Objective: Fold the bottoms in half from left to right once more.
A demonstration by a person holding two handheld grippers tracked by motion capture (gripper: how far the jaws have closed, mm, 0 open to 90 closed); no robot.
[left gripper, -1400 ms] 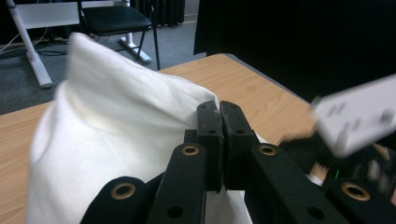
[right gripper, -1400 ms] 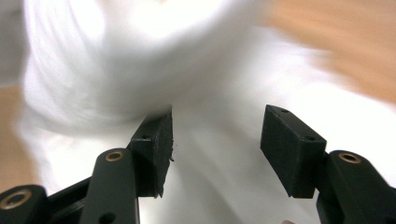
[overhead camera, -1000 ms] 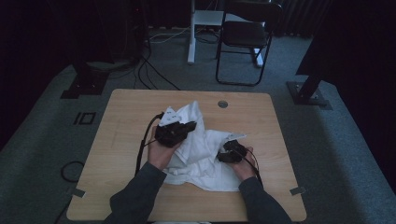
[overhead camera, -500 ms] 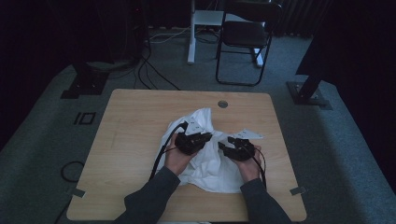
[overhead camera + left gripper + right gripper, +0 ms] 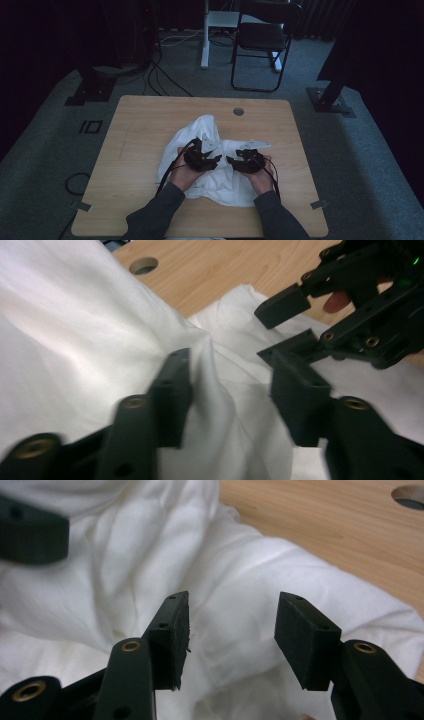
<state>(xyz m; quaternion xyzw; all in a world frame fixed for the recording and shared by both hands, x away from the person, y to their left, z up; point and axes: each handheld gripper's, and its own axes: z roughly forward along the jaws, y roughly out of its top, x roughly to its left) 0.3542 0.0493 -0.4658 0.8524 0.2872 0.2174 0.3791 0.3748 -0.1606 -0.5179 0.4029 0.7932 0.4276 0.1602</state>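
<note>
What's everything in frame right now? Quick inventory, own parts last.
cloth: 1, white, crumpled at table centre, near side
table: 1, light wood, round hole near far edge
chair: 1, black, on floor beyond table
cables: several, black, floor far left
left hand-held gripper: 1, black, over cloth, jaws open
right hand-held gripper: 1, black, over cloth, jaws open, facing left one
forearms: 2, dark sleeves, from bottom edge

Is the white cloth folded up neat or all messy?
Messy. The cloth lies crumpled on the table, bunched in loose wrinkles and humps, with no tidy edges or flat layers.
</note>
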